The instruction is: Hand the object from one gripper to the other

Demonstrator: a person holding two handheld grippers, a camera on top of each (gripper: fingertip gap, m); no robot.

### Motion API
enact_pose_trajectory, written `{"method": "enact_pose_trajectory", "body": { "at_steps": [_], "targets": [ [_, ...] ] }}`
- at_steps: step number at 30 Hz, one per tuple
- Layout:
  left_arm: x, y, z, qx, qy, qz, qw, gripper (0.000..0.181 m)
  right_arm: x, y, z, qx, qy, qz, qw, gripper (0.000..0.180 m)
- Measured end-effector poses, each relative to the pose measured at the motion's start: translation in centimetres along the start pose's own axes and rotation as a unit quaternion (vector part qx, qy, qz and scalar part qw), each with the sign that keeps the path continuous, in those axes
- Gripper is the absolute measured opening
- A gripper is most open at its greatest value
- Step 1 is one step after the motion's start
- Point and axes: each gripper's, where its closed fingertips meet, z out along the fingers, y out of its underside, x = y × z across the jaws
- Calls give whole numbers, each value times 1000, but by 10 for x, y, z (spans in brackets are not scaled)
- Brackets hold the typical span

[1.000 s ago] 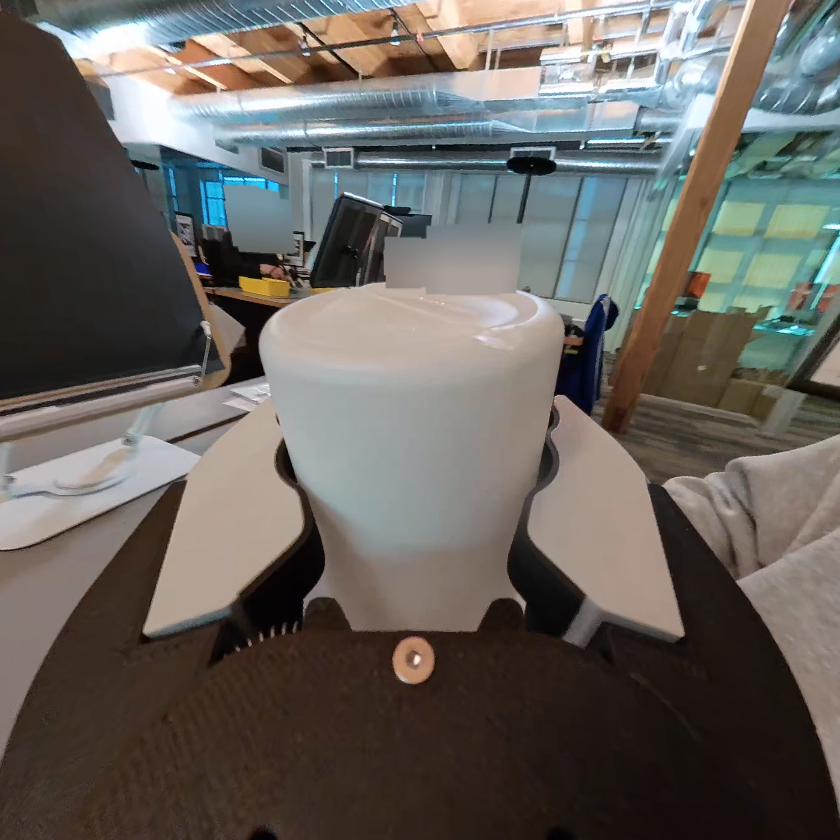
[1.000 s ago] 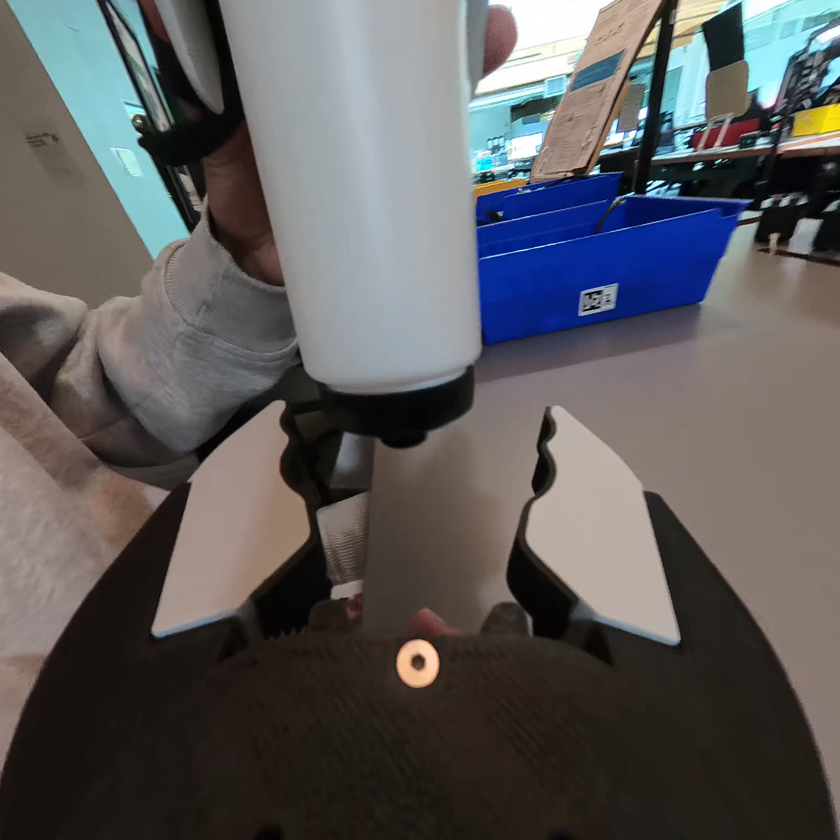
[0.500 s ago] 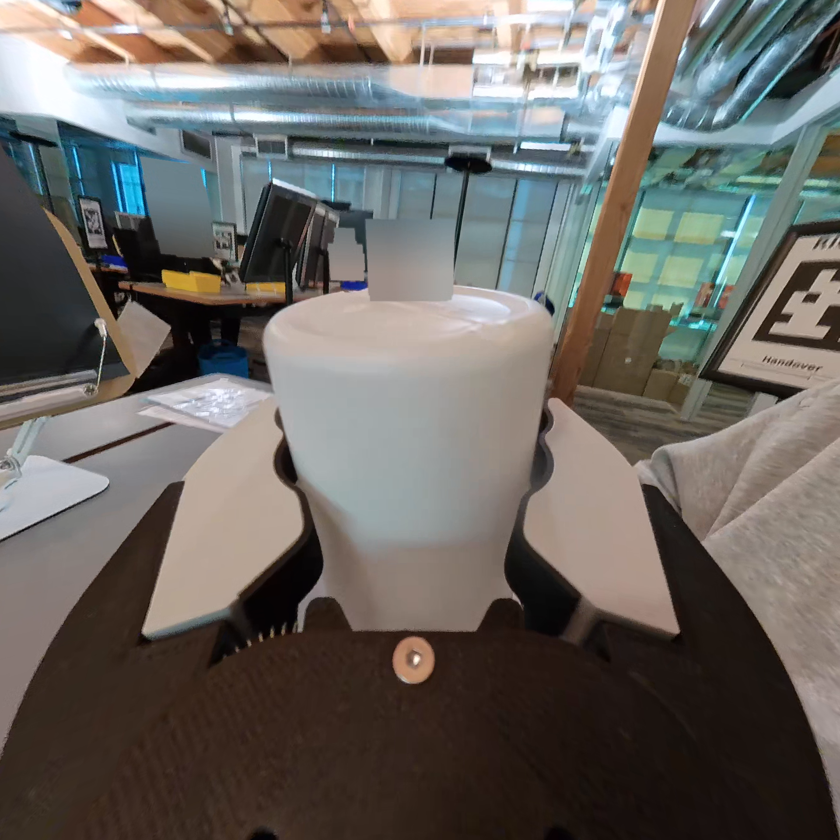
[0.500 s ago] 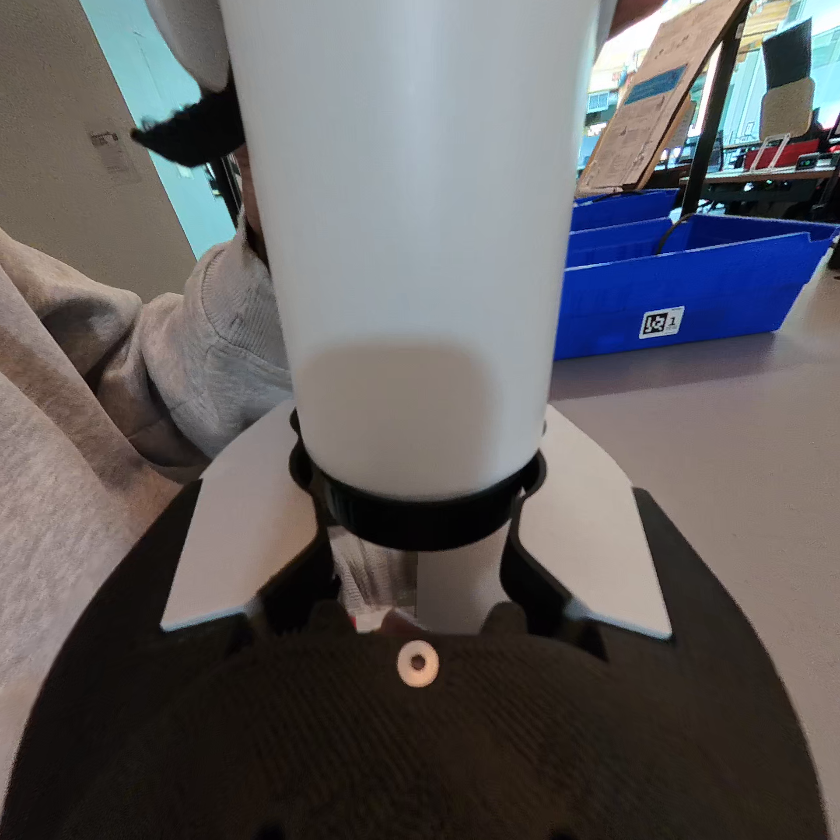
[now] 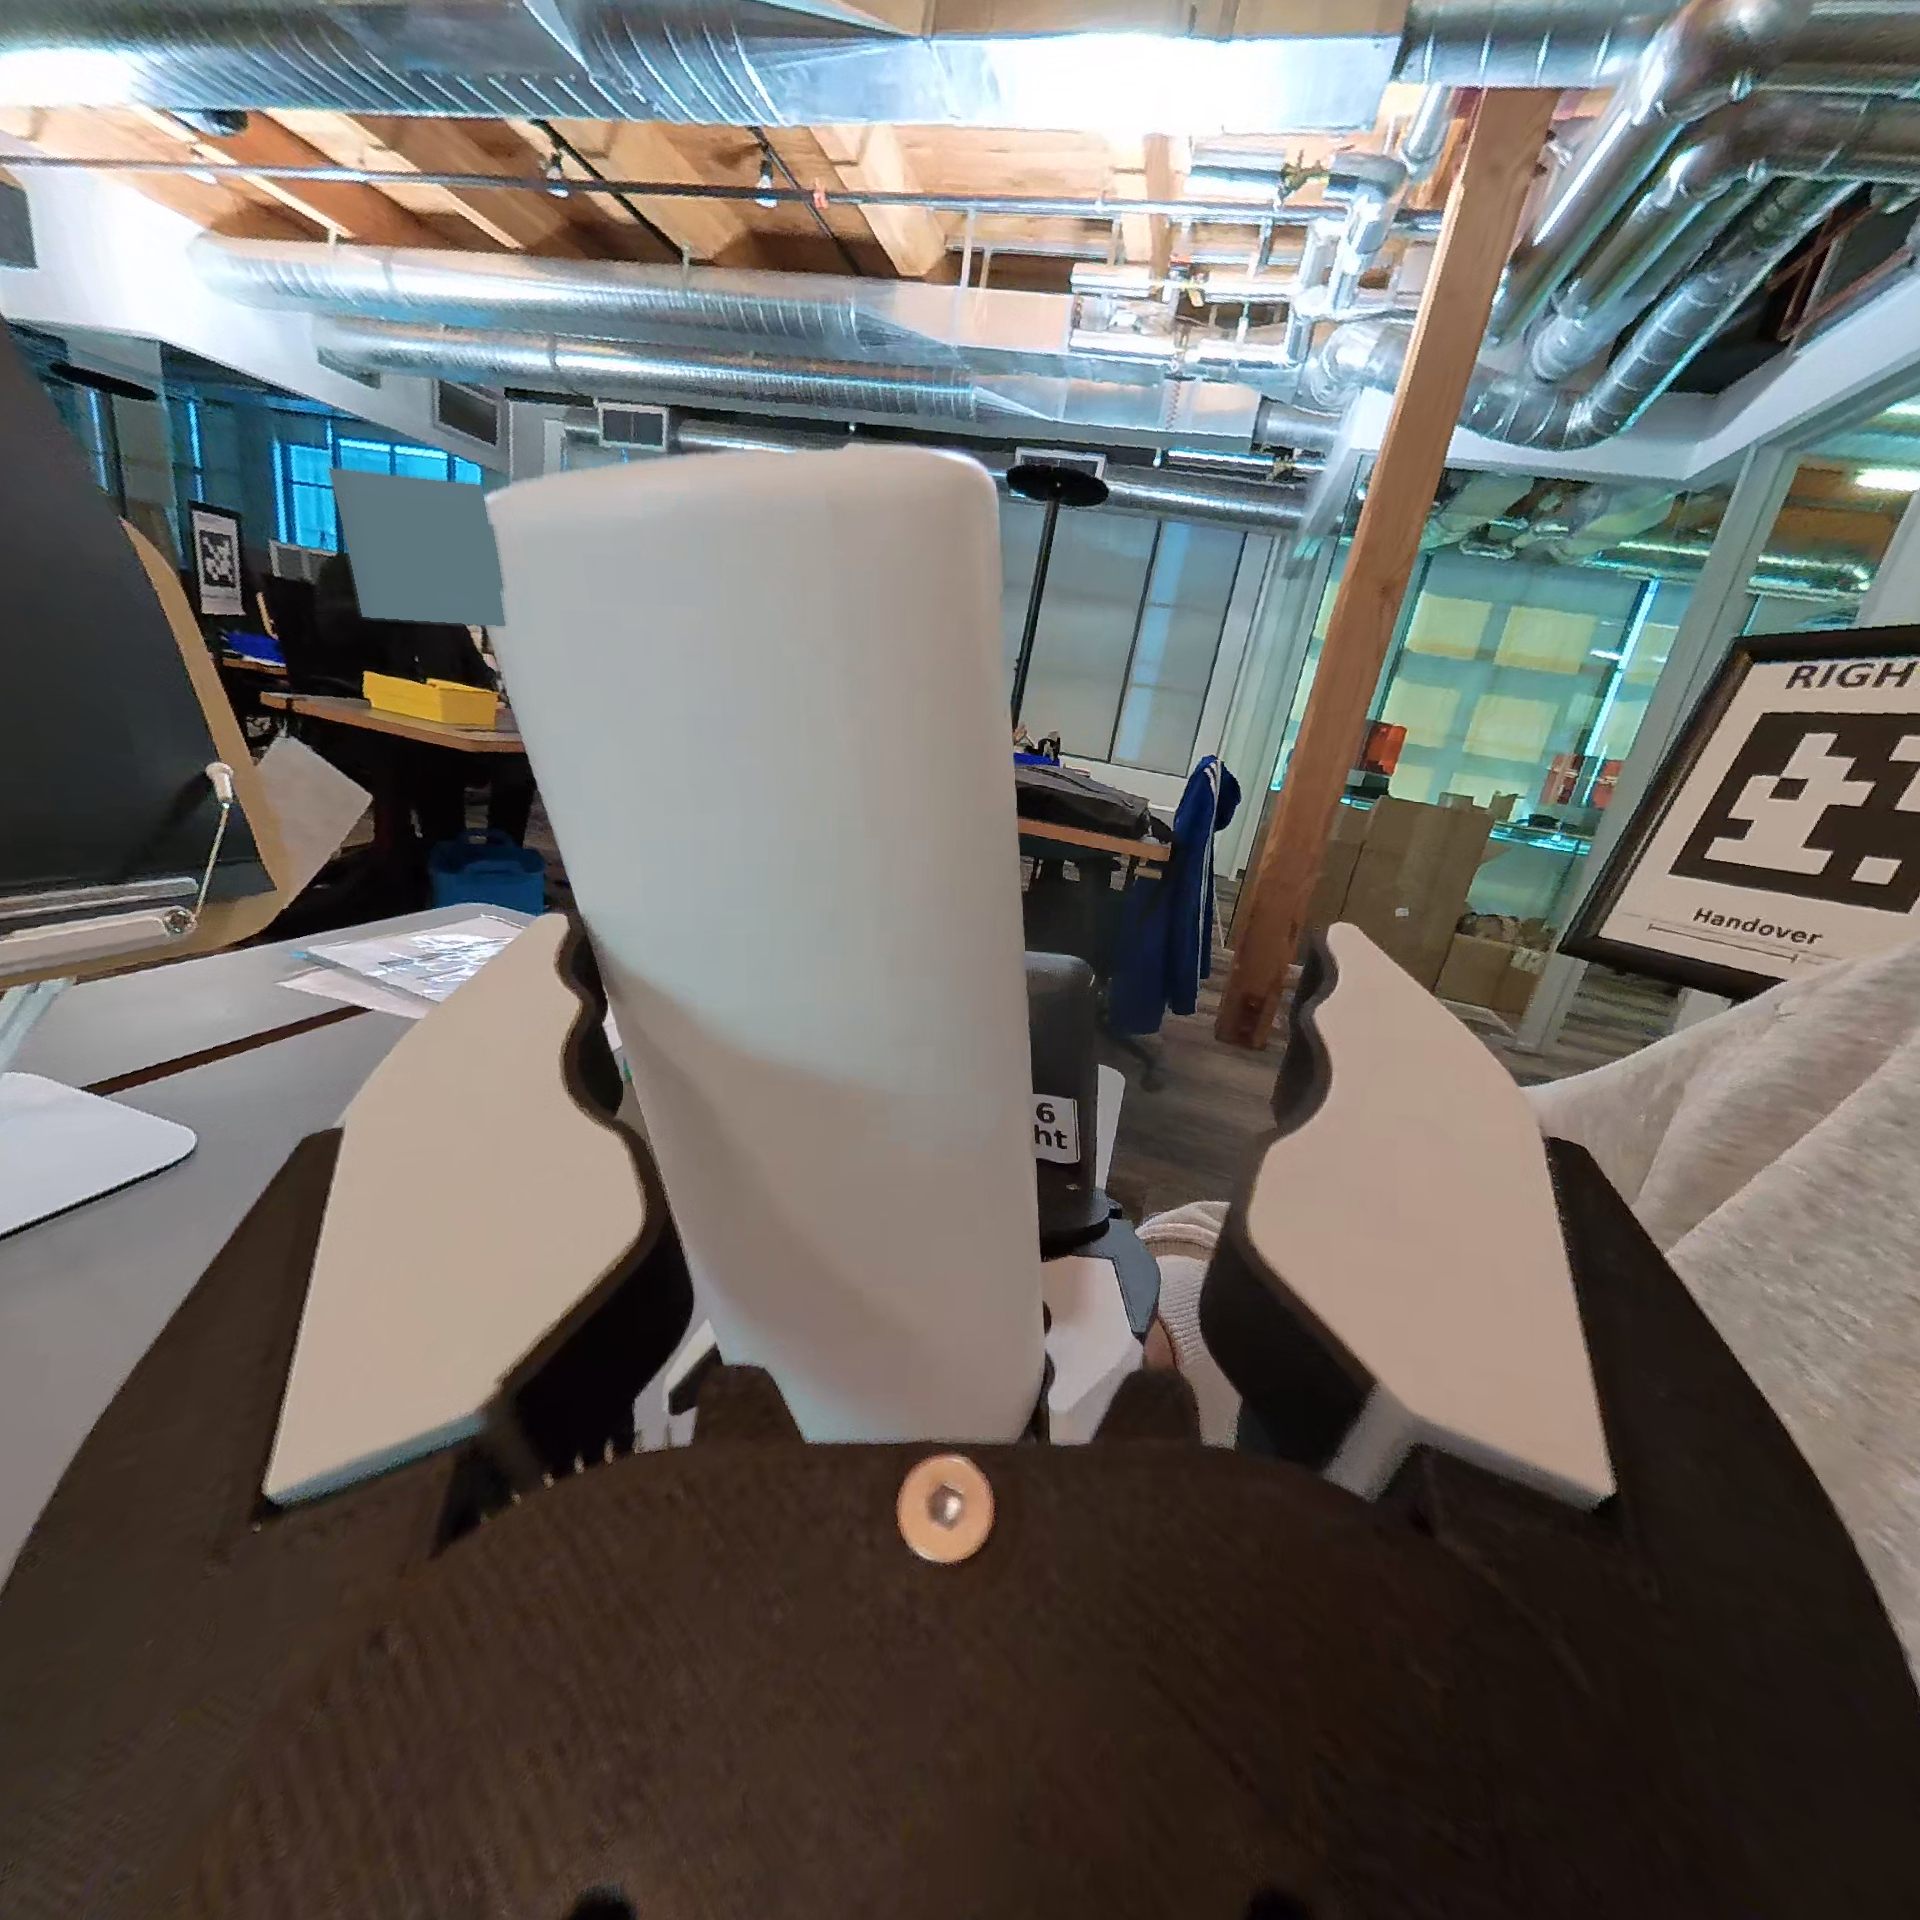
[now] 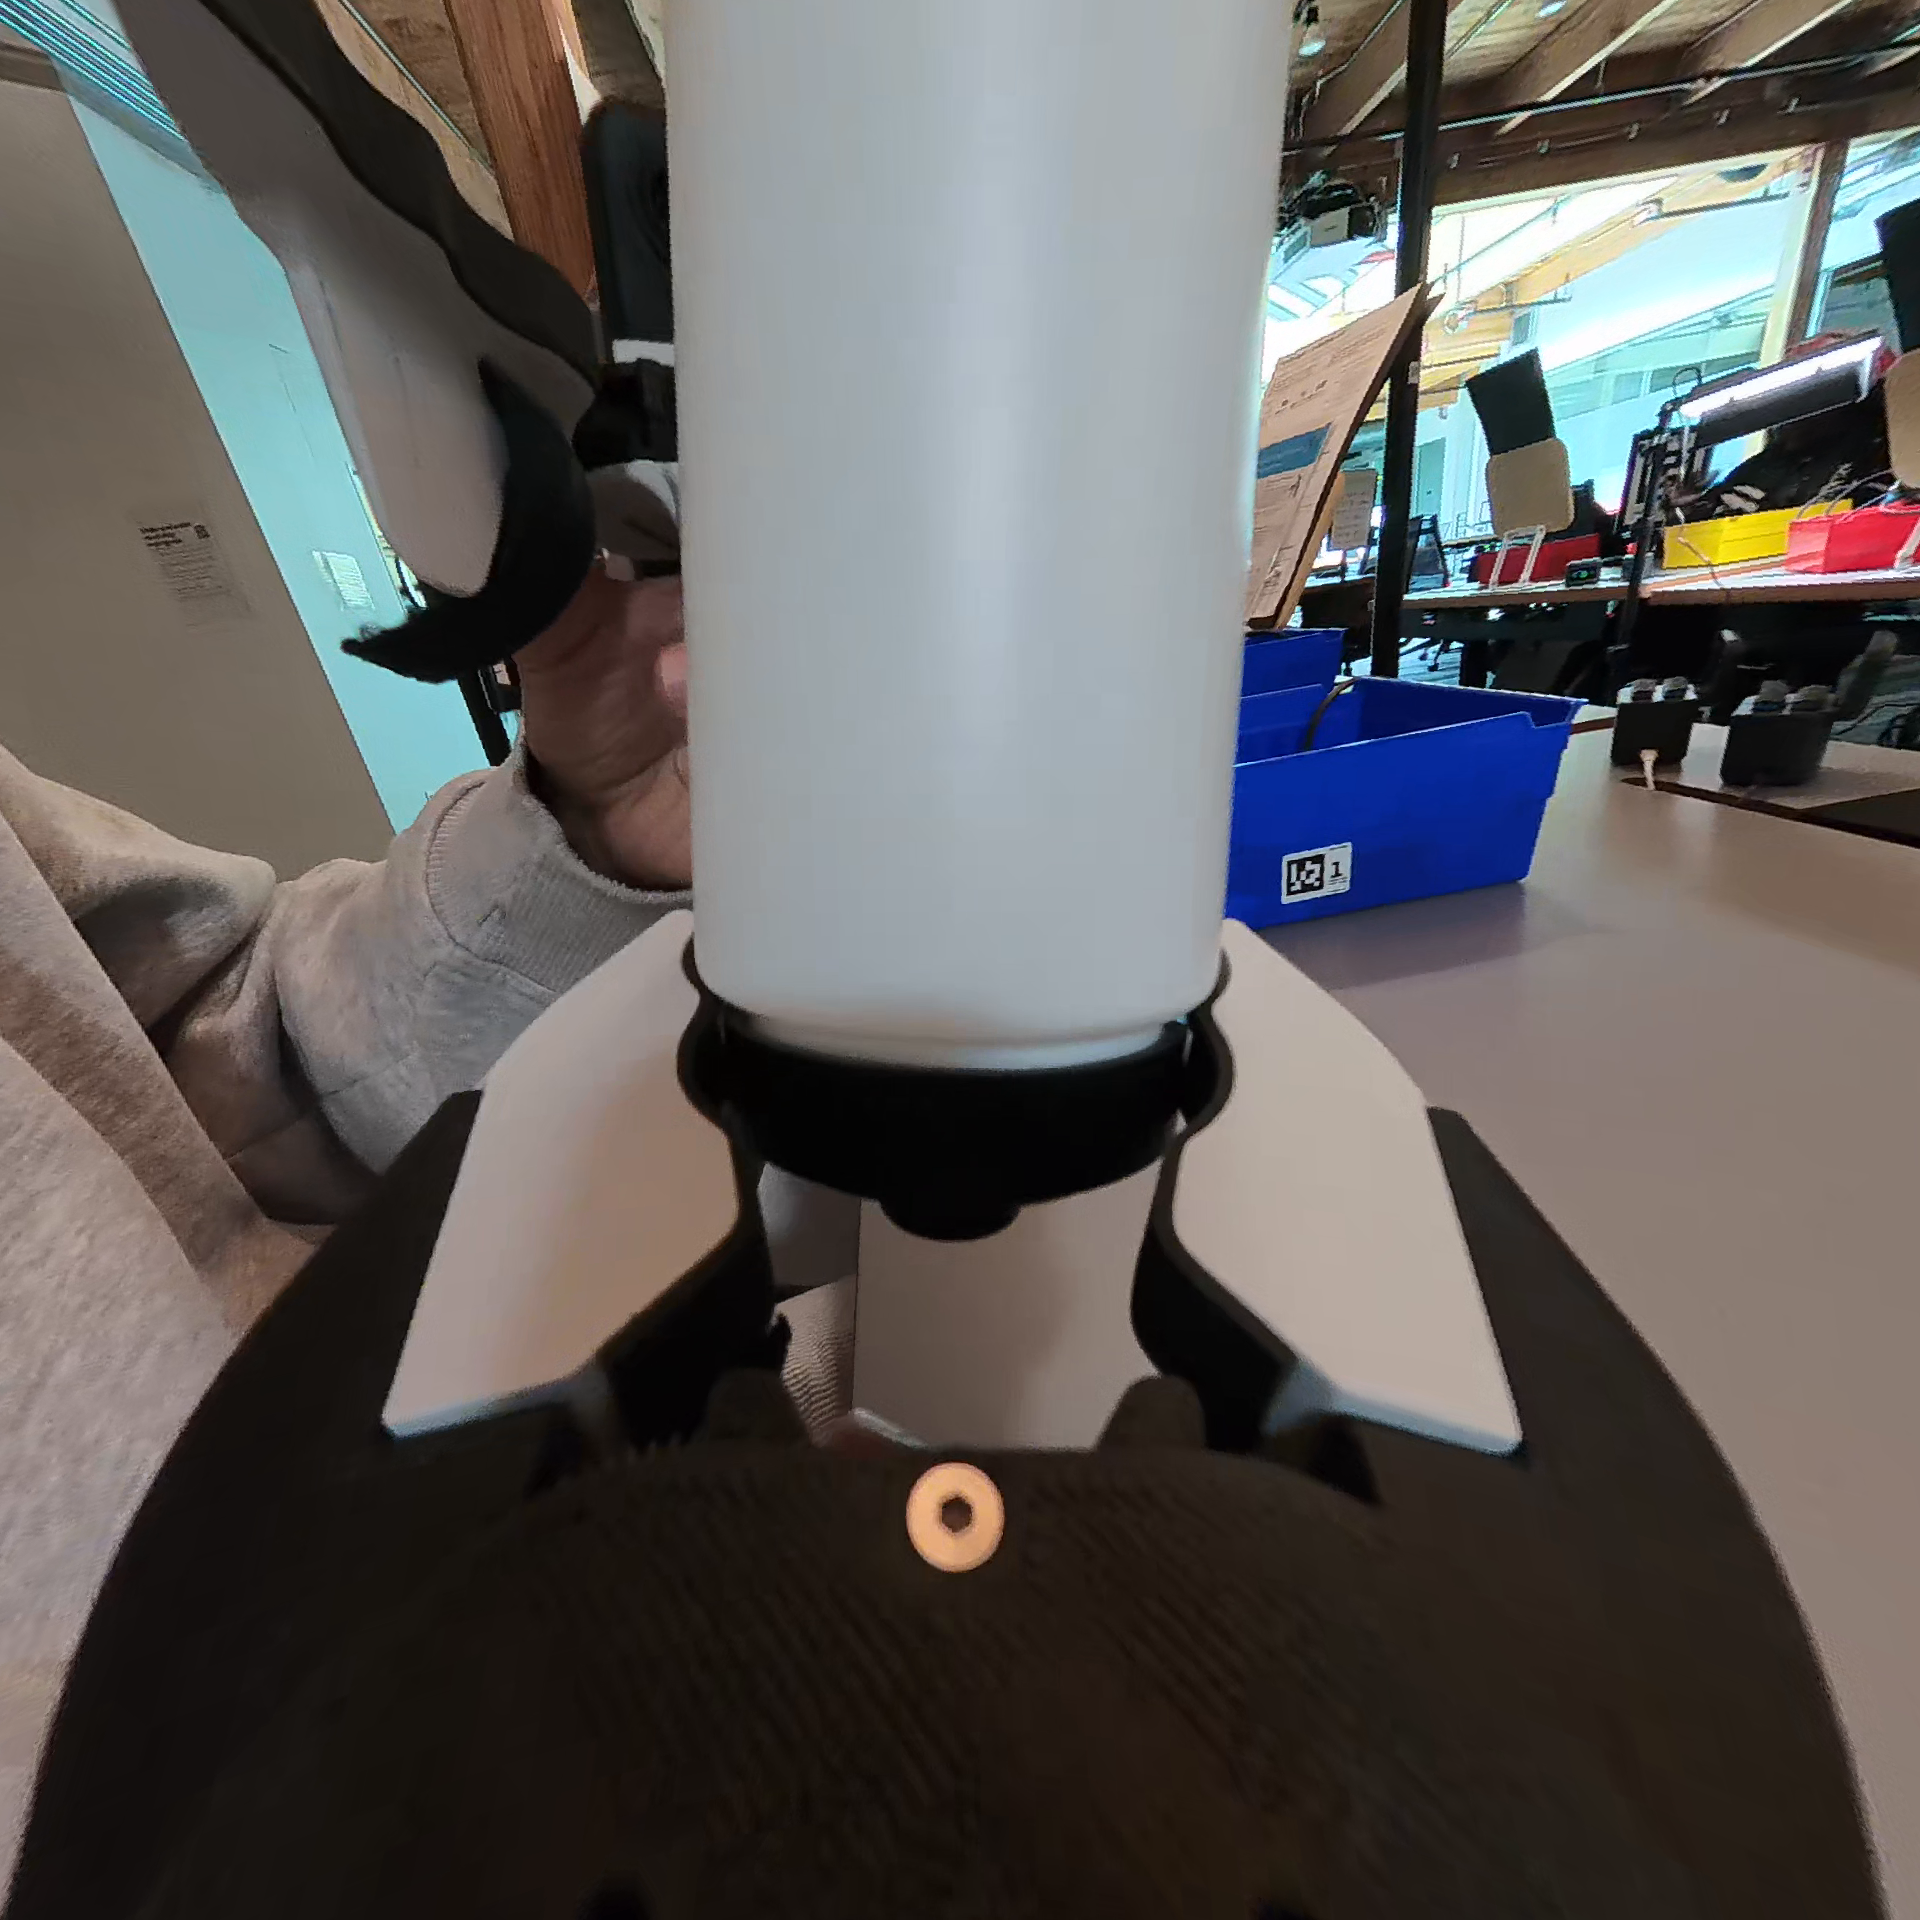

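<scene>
Bottle, white with a black cap, is held off the bench between the two tools, its cap end down toward the right tool and its closed white base up in the left wrist view. The right tool has closed around the cap and the lowest part of the white body: both of its white fingers press against the cap's sides, with no gap showing. The left tool stands wide open. Its left finger lies just beside or lightly against the bottle wall, which I cannot tell apart, while its right finger is well clear, with the floor and a grey sleeve visible through the gap. The bottle leans off-centre toward that left finger.

By these views the handover sits at its release step: the receiving grip looks made and the giving tool has let go. The next move calls for drawing the left tool straight back along the bottle's length without brushing the wall, since the right tool holds only the narrow cap end of a tall body and a sideways nudge could lever it loose. A blue bin stands on the bench behind, well apart.
</scene>
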Motion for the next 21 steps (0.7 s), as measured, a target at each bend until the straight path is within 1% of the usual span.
{"method": "enact_pose_trajectory", "body": {
  "at_steps": [3,7,10,13,17,21],
  "targets": [
    [1,3,1,2,6,-5,1000,122,-2,0,1,4,-3,-1,1000,88],
    [10,11,6,-15,27,-3,1000,120,-10,5,6,-3,-10,-18,1000,88],
    [14,17,9,-30,26,26,999,116,-15,6,9,-4,-14,-28,999,88],
    [18,20,10,-48,31,42,998,117,-17,3,9,-1,-13,-42,999,88],
    [21,17,10,-42,37,38,998,117,-20,-8,7,30,-14,-37,999,88],
    [18,14,7,-30,42,13,999,118,-18,-21,1,61,-11,-31,998,88]
  ]
}}
